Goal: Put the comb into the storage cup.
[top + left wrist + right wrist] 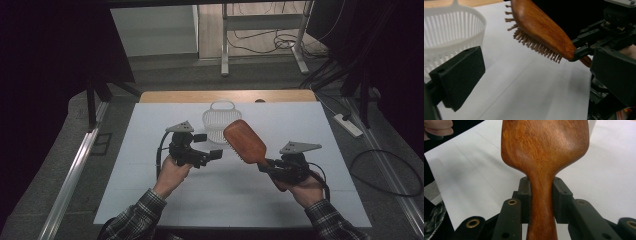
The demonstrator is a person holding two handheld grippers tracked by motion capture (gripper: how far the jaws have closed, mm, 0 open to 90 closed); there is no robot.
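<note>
Hairbrush (pixel 244 141) pinched by right gripper (pixel 267 166) above white table (pixel 225 200); left gripper (pixel 209 145) jaws spread.

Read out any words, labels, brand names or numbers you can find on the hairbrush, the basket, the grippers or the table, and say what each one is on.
None can be read.
Wooden hairbrush: plain wood grain, no mark.
White basket: bare slats, no label.
Left gripper and right gripper: black parts, no lettering visible.
White table: faint lines, no text.
</note>
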